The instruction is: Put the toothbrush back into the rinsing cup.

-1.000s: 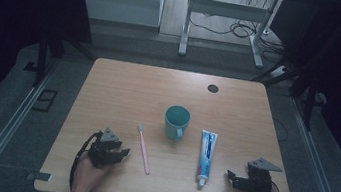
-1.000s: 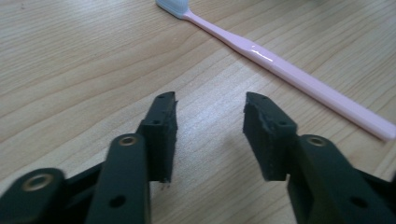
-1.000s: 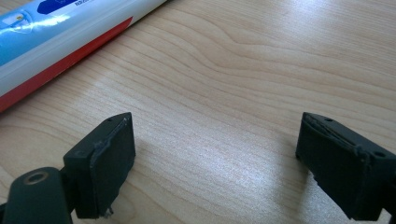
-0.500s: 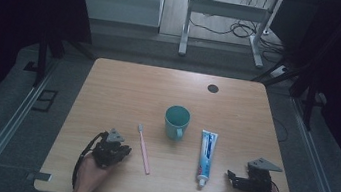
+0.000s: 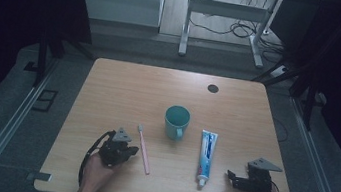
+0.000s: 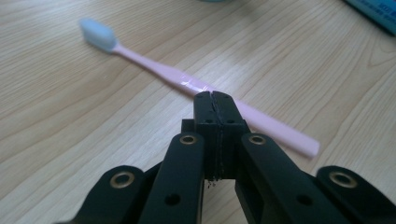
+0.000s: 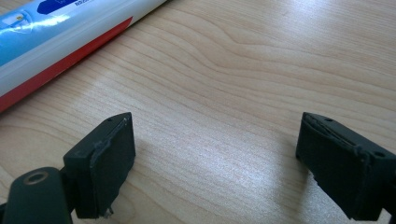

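A pink toothbrush (image 5: 144,149) with a pale blue head lies on the wooden table (image 5: 124,84), left of a teal cup (image 5: 176,121). A blue and white toothpaste tube (image 5: 207,151) lies right of the cup, cap toward me. My left gripper (image 5: 133,150) sits just left of the toothbrush handle. Its jaws have just been closing and now meet with nothing between them; in the left gripper view its tips (image 6: 215,95) stand in front of the toothbrush (image 6: 159,70). My right gripper (image 5: 231,178) rests right of the tube, open (image 7: 219,140), with bare wood between its pads and the tube (image 7: 56,32) off to the left.
A small dark round disc (image 5: 213,88) sits in the tabletop near the far right. Metal rails run along both sides of the table. A white desk frame (image 5: 225,13) with cables stands on the floor beyond.
My left gripper has shifted a little to the right, toward the toothbrush, and its jaws have closed. The right gripper, cup, tube and toothbrush have stayed put.
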The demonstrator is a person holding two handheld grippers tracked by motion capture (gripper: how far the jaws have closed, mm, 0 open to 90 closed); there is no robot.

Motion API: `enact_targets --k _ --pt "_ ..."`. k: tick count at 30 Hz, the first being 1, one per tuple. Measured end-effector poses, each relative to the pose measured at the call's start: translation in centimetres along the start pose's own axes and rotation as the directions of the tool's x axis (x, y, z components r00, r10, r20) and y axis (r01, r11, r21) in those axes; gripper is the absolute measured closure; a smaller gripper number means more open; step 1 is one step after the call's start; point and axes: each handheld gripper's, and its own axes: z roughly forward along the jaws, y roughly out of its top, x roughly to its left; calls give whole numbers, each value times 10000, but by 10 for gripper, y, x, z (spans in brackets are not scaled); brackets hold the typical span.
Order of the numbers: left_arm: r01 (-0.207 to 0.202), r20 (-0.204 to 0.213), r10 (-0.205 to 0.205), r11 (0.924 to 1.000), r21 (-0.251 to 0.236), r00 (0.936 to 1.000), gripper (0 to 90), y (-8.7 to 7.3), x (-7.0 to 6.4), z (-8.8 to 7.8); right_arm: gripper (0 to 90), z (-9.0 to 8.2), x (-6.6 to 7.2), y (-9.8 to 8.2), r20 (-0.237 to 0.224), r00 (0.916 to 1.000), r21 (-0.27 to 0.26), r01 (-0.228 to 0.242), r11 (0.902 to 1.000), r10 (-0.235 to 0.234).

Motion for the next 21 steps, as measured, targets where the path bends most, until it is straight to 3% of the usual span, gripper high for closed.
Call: enact_targets --k 11,21 --pt "-524 383 509 9979 376 9980 896 19 -17 19 116 0 0 0 -1 10000 -6 3 10000 -3" --pt "-641 580 600 9953 723 9965 895 18 -26 35 116 0 0 0 -2 10000 -6 2 10000 -2"
